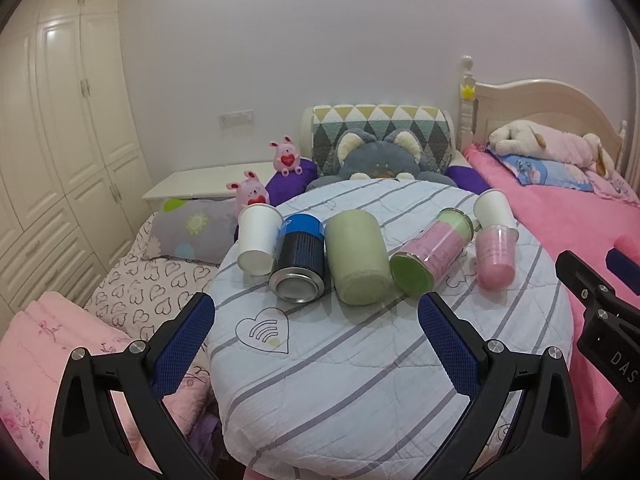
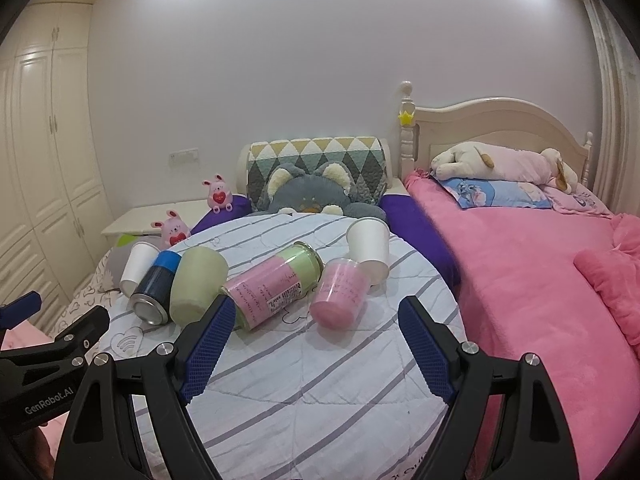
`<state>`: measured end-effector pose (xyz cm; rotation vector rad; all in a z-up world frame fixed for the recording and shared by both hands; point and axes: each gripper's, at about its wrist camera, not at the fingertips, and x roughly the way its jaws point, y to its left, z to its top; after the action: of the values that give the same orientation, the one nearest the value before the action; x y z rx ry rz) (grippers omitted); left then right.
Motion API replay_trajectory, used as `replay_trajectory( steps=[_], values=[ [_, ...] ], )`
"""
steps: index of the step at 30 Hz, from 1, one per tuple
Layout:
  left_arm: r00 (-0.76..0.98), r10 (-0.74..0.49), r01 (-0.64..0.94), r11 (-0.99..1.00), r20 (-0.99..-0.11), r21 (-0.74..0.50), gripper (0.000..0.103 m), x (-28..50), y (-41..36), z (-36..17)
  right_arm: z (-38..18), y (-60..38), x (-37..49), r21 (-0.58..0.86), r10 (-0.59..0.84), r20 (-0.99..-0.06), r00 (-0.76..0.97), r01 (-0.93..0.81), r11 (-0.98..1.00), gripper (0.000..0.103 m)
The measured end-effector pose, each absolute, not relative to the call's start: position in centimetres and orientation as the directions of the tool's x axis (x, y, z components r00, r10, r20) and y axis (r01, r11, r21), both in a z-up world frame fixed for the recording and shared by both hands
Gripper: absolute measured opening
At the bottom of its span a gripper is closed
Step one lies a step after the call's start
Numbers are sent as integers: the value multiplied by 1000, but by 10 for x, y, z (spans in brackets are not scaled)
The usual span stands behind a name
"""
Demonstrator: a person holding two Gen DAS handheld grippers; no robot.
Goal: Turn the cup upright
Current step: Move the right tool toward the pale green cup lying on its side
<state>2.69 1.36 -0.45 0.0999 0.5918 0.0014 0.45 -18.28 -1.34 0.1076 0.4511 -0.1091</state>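
Several cups and cans lie on their sides in a row on a round striped quilted surface (image 1: 360, 360). From left: a white paper cup (image 1: 258, 240), a blue-black metal can (image 1: 298, 262), a pale green cup (image 1: 358, 256), a pink and green can (image 1: 432, 254), a pink plastic cup (image 1: 495, 258) and a second white paper cup (image 1: 494, 208). My left gripper (image 1: 316, 320) is open and empty, in front of the can and green cup. My right gripper (image 2: 318, 322) is open and empty, just before the pink cup (image 2: 340, 294) and the pink-green can (image 2: 272, 284).
A grey cat plush (image 1: 378, 158) and patterned cushion (image 1: 380, 128) sit behind the row. Two pink plush toys (image 1: 286, 156) stand at the back left. A pink bed (image 2: 540, 280) lies to the right, a white wardrobe (image 1: 60, 120) to the left.
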Motion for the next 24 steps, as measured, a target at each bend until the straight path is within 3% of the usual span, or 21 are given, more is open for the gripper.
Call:
replay_trajectory(
  steps=[24],
  values=[
    [815, 16, 18, 998, -579, 52, 103, 50, 26, -16, -26, -184, 23, 101, -77, -459, 885, 138, 985, 85]
  ],
)
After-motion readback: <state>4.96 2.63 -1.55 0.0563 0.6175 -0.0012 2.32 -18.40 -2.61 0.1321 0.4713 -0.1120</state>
